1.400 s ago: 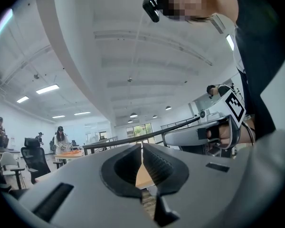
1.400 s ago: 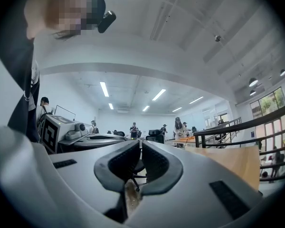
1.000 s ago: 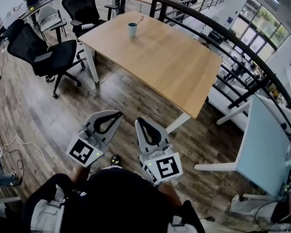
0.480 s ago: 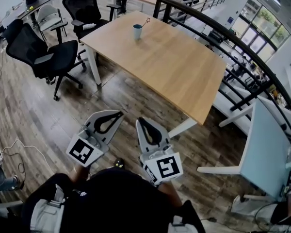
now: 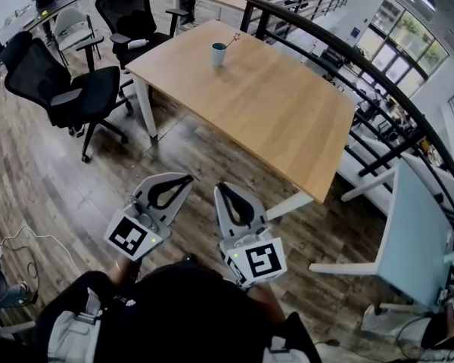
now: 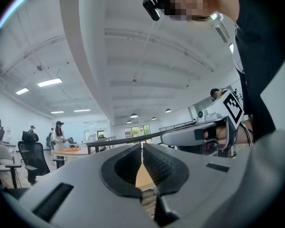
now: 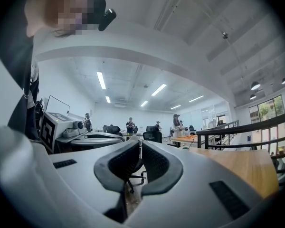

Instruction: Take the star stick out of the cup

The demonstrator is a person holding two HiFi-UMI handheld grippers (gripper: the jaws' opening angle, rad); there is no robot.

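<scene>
Jaws closed, empty, on left gripper and right gripper — stick in cup on bench, well apart; nothing done yet.

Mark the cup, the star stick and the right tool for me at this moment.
cup [image 5: 219,54]: head view, on its outer side wall.
star stick [image 5: 231,40]: head view, on the shaft sticking out above the cup's rim.
right tool [image 5: 225,188]: head view, at its fingertips, which are together.
</scene>
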